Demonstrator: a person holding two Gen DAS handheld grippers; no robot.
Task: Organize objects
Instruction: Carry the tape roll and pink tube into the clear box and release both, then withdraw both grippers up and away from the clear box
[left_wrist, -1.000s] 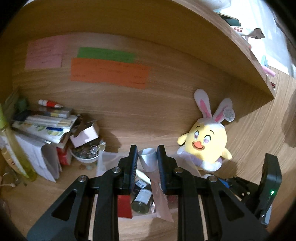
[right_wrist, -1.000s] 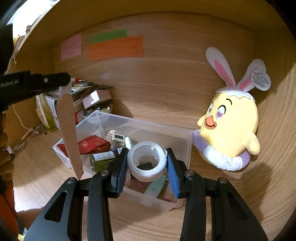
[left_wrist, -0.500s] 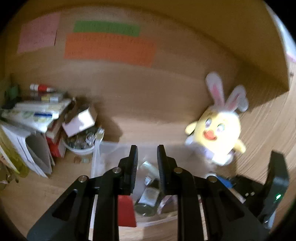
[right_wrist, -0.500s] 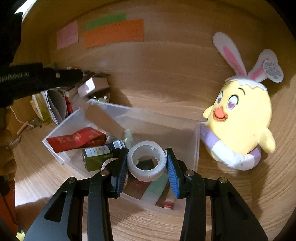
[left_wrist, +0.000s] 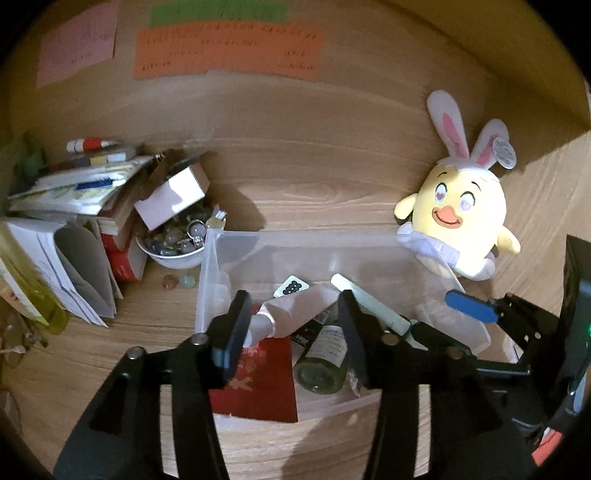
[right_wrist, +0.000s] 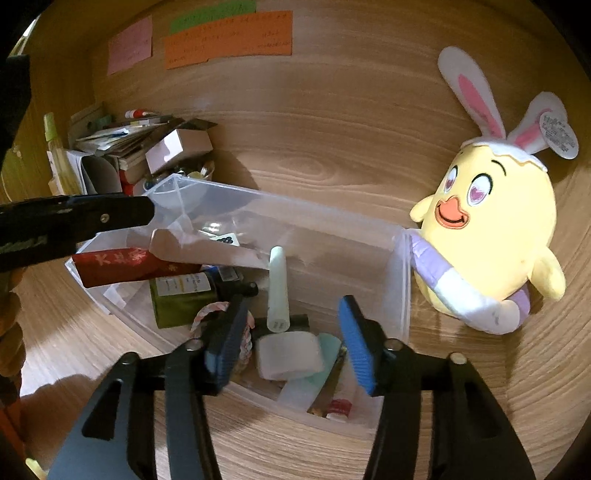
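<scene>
A clear plastic bin (left_wrist: 207, 266) (right_wrist: 400, 280) stands on the wooden desk. My left gripper (left_wrist: 291, 325) is open above its left part; a pale pink tube (left_wrist: 295, 312) lies in the bin under it, on a red packet (left_wrist: 258, 373) and a green bottle (left_wrist: 325, 358). My right gripper (right_wrist: 290, 332) is open above the bin's near right corner; a white tape roll (right_wrist: 290, 354) lies free in the bin below it. The left gripper's finger (right_wrist: 74, 221) reaches in from the left in the right wrist view.
A yellow chick plush with bunny ears (left_wrist: 458, 221) (right_wrist: 491, 236) leans against the back wall right of the bin. A white bowl of trinkets (left_wrist: 173, 243), a small box and a stack of books and papers (left_wrist: 74, 206) crowd the left. Coloured notes (left_wrist: 225, 48) hang on the wall.
Both grippers have opened. The left one let go of the pink tube and the right one the white tape roll; both now lie in the bin. Both grippers moved lower over the bin.
</scene>
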